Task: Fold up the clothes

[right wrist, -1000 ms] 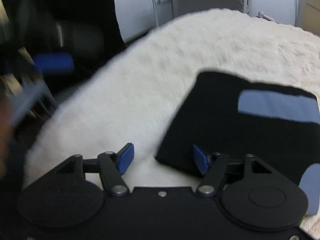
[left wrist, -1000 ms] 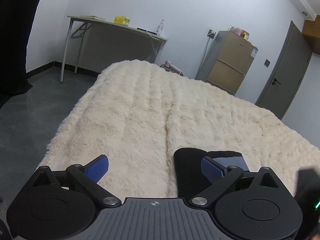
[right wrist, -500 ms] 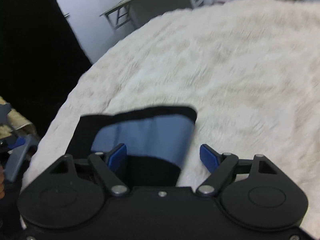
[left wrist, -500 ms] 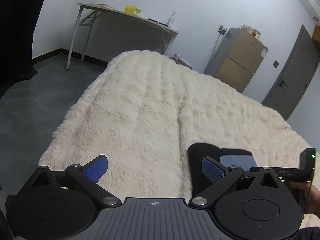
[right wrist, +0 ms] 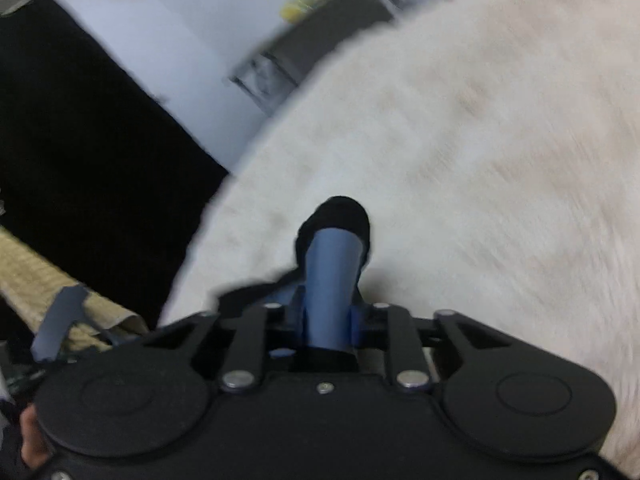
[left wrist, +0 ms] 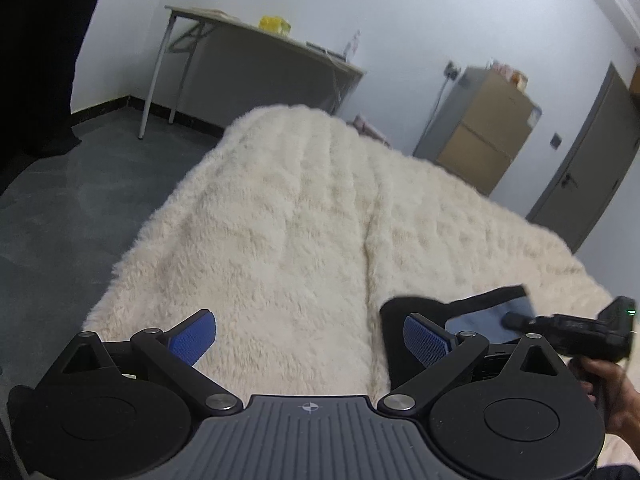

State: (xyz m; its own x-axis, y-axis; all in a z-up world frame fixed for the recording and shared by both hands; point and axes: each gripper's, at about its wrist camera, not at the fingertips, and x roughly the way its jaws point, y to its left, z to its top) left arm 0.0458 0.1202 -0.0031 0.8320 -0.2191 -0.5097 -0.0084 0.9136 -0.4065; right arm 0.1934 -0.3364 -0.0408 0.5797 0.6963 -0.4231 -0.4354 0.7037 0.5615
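R gripper jaws just closed, clamped on black/blue garment; L gripper apart, empty. We risk bunched cloth slipping out w/ one-sided lift, messing fold on fluffy blanket.

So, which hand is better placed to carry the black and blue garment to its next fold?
The right. Right gripper has just closed its jaws on the black and blue garment; left gripper is open over bare fluffy blanket.

Bed under a shaggy cream blanket, one long seam running away from the tools. A black-and-blue garment lies on the blanket, just ahead of the left tool's right finger.
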